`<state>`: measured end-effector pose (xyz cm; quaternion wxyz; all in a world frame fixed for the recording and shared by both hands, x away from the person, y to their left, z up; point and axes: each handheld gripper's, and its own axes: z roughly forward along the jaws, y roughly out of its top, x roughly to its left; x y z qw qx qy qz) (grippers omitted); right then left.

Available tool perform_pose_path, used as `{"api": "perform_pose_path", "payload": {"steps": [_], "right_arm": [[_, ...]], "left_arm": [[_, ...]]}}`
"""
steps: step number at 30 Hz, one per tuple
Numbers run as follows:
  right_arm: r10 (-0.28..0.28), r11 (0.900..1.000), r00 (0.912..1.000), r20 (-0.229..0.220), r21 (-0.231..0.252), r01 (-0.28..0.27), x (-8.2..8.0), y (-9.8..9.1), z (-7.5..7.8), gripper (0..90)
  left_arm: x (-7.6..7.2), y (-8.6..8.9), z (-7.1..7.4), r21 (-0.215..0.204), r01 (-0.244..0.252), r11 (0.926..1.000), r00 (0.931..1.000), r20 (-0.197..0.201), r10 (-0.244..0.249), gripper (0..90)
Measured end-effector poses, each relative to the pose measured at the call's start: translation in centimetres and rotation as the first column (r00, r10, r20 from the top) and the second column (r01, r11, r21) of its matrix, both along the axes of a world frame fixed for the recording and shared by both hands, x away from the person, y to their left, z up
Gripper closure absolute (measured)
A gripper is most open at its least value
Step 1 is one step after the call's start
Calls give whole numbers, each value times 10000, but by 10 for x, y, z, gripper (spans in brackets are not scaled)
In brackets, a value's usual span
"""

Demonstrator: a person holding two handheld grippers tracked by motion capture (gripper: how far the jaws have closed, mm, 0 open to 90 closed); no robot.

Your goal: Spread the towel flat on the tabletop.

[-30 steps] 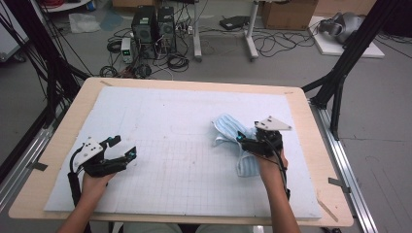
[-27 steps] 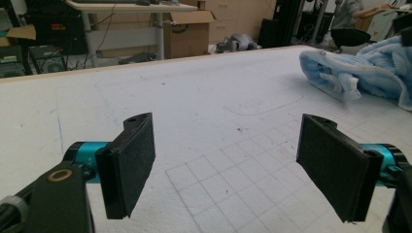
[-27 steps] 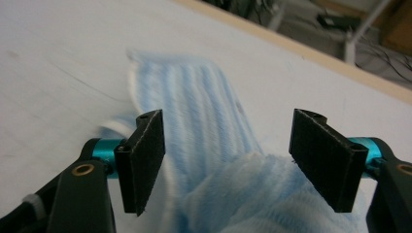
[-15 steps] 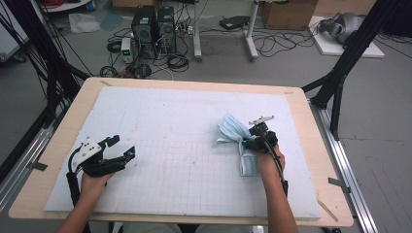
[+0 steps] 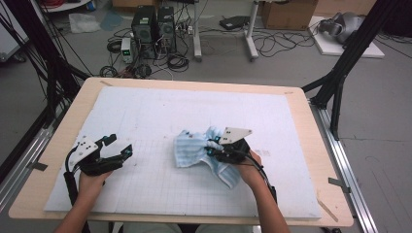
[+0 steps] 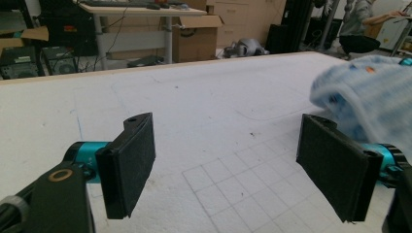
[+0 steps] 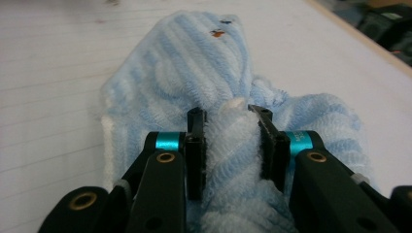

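Observation:
A light-blue striped towel (image 5: pixel 192 148) lies crumpled on the white gridded mat (image 5: pixel 160 111), right of centre. My right gripper (image 5: pixel 212 148) is at the towel's right part. In the right gripper view its jaws (image 7: pixel 228 121) have just been closing and now pinch a raised fold of the towel (image 7: pixel 194 63) between the pads. My left gripper (image 5: pixel 119 145) rests near the mat's left front, well away from the cloth. Its jaws (image 6: pixel 226 165) stand wide open with nothing between them, and the towel (image 6: pixel 369 92) shows blurred far to the right.
The mat covers a wooden table (image 5: pixel 77 102) with bare edges all round. Black frame struts (image 5: pixel 340 73) stand at the right and left corners. Computer cases (image 5: pixel 155 24) and cables lie on the floor beyond the far edge.
My right gripper has moved left and slightly down, dragging the towel's fold leftward, and its jaws have narrowed onto the cloth. The left gripper has stayed put.

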<state>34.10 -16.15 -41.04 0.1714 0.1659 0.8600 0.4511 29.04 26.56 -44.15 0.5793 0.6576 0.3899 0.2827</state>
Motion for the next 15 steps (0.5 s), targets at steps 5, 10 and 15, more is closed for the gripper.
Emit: {"api": "perform_pose_path", "payload": {"steps": [5, 10, 15], "right_arm": [[702, 9975, 9966, -420, 46, -700, -8, 1, -3, 655], [399, 9967, 9951, -899, 737, -333, -25, -21, 0, 508], [302, 9984, 9930, -1138, 501, -246, -37, -38, 5, 508]], "left_arm": [[-1, 1, 0, 14, 6, 10000, 10000, 27, -6, 222], [0, -1, 1, 16, 74, 10000, 10000, -12, -74, 221], [1, -3, 2, -56, 130, 9999, 9999, 24, -130, 221]]}}
